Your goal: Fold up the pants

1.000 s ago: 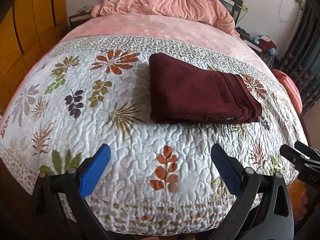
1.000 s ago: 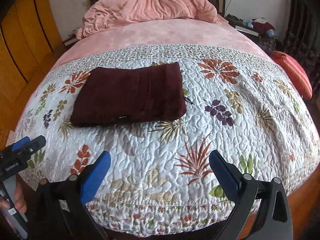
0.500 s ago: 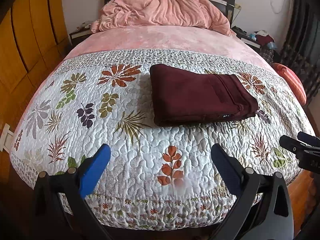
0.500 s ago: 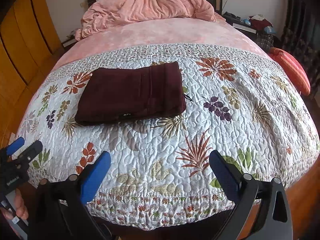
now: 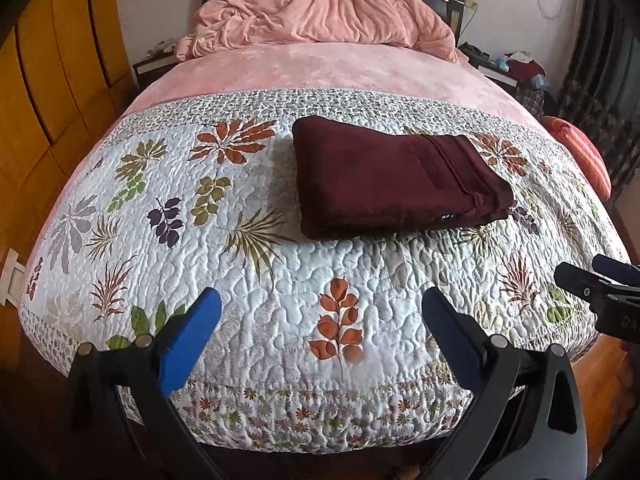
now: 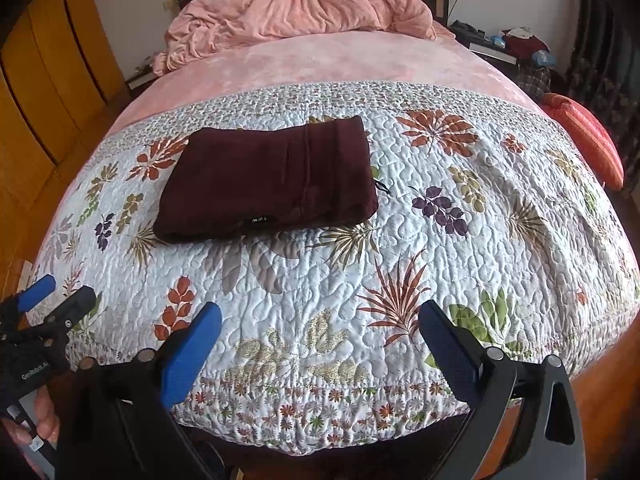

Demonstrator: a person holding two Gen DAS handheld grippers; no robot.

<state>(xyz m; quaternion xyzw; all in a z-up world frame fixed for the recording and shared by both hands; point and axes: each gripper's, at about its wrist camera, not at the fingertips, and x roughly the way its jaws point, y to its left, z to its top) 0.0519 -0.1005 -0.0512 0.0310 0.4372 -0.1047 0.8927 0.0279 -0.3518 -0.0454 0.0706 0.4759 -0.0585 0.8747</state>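
Observation:
The dark maroon pants (image 5: 396, 178) lie folded into a flat rectangle on the floral quilt (image 5: 280, 272); they also show in the right wrist view (image 6: 268, 184). My left gripper (image 5: 320, 320) is open and empty, held back at the foot of the bed, well short of the pants. My right gripper (image 6: 320, 324) is open and empty too, at the foot edge, to the right of the pants. Each gripper shows at the edge of the other's view: the right one (image 5: 600, 280), the left one (image 6: 44, 304).
A pink bedsheet (image 5: 332, 68) and a heaped pink blanket (image 5: 320, 12) lie beyond the quilt by the headboard. Wooden wardrobe doors (image 5: 52, 80) stand at the left. An orange cushion (image 5: 580, 152) and a cluttered nightstand (image 5: 516, 68) are at the right.
Both grippers have drawn back and risen from the bed, so more of the bed and headboard shows. The pants have not moved. Both stay open.

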